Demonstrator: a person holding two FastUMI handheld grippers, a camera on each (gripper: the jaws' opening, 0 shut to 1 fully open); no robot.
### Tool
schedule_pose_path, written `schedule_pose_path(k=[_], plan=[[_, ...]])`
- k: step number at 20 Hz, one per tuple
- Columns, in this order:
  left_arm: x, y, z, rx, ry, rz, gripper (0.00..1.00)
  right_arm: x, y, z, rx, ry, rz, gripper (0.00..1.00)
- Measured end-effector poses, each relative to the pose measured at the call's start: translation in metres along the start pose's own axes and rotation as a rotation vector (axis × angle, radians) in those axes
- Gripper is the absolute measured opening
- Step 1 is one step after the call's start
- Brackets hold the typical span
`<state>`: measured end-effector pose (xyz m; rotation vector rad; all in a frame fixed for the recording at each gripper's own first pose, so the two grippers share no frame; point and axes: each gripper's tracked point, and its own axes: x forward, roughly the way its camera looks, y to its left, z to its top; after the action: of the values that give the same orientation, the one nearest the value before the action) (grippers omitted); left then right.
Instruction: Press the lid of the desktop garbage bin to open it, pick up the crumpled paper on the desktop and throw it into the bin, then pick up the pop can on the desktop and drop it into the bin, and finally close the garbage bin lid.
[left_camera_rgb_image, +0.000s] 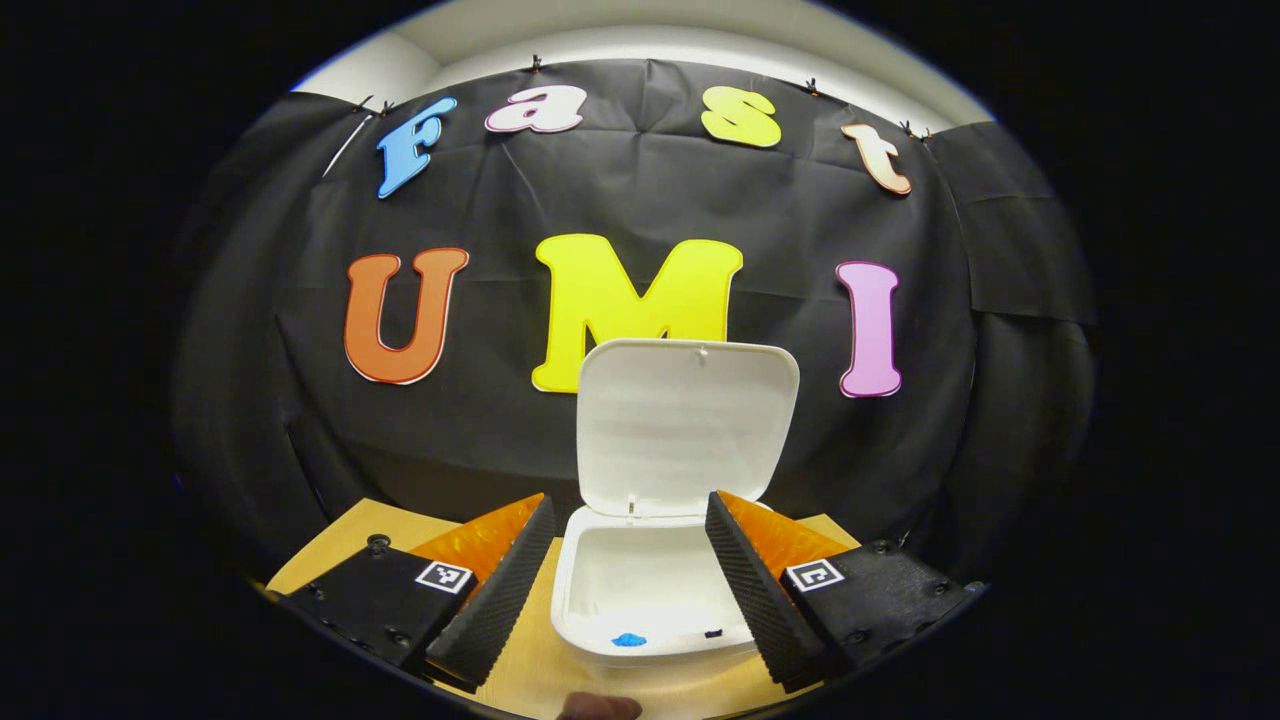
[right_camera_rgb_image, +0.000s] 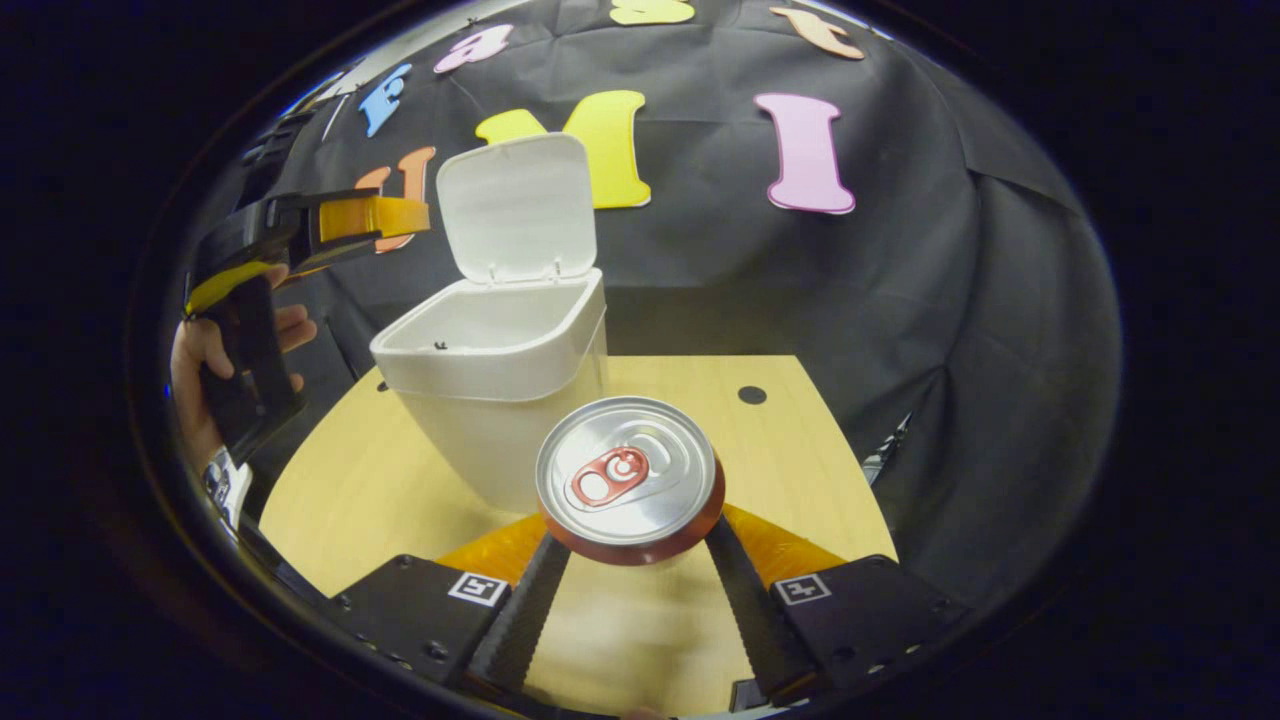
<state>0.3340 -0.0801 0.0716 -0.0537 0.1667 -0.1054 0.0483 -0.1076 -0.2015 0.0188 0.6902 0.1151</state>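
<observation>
Aluminium can clamped in the right hand-held gripper could slip or clip the bin rim – left hand-held gripper gapes, empty, above it

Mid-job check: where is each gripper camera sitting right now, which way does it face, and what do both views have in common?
Left gripper view: rides the left claw, low over the table, facing the open bin and its raised lid; its own open fingers flank the bin.
Right gripper view: rides the right claw, looking down past the can held between its fingers toward the bin; farther left, the left claw and a hand.
Shared: bin, lid, table.
</observation>
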Motion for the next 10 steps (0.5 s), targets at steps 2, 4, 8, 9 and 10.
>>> schedule_pose_path(k=[2, 4, 8, 9, 10], plan=[[-0.009, 0.005, 0.002, -0.011, -0.001, 0.009, 0.98, -0.004, 0.002, 0.003, -0.014, -0.006, -0.003, 0.81], [-0.019, 0.012, 0.004, -0.019, -0.006, 0.022, 0.98, -0.011, 0.007, 0.010, -0.022, -0.016, 0.004, 0.81], [-0.045, 0.027, 0.005, -0.001, -0.022, 0.047, 0.98, -0.027, 0.020, 0.036, -0.055, -0.051, 0.035, 0.81], [-0.054, 0.031, 0.000, 0.014, -0.017, 0.057, 0.98, -0.029, 0.023, 0.042, -0.061, -0.055, 0.044, 0.81], [-0.060, 0.035, -0.003, 0.024, -0.008, 0.061, 0.98, -0.031, 0.027, 0.047, -0.066, -0.059, 0.054, 0.81]])
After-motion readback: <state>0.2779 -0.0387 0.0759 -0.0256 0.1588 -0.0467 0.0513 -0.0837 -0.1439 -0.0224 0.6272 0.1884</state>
